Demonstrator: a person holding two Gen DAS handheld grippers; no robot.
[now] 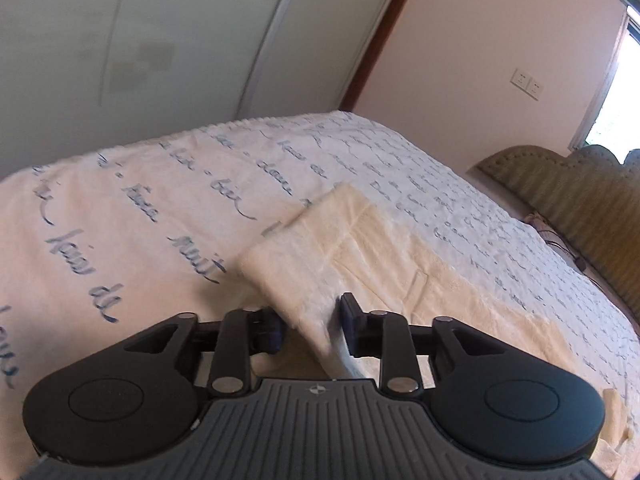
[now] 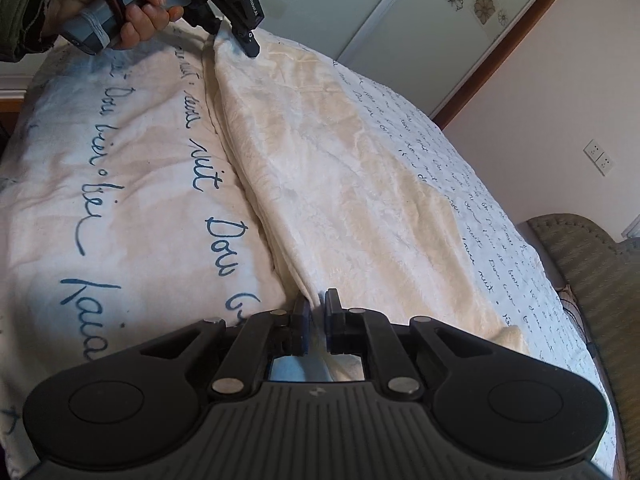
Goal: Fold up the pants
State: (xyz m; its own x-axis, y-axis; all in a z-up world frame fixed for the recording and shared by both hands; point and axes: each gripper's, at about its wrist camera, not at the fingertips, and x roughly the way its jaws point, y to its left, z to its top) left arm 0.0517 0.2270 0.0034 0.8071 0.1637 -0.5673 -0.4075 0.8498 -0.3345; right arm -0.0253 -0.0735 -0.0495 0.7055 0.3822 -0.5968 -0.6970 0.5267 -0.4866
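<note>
Bed blanket (image 2: 132, 184) under everything. Cream pants (image 2: 340, 184) lie flat ahead of both jaws, lengthwise fold looks done, cross folds left. Right gripper (image 2: 316, 316) clamped on the near edge. Left gripper (image 1: 310, 326) jaws apart, waistband corner between them, grip uncertain.

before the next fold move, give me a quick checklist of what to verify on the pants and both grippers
1. Right gripper has fabric: ok, its blue pads are closed on a thin edge of the cream pants.
2. Left gripper has fabric: ok by the look of it; a thick folded edge sits between its fingers, though how firm the pinch is cannot be told.
3. Both grips on the same long edge: ok, the right wrist view shows the left gripper at the far end of that edge.
4. Pants flat between the grips: not ok, a ridge runs along the edge.
5. Landing area on the script-print blanket: ok.
6. Leg alignment underneath: cannot tell.
</note>
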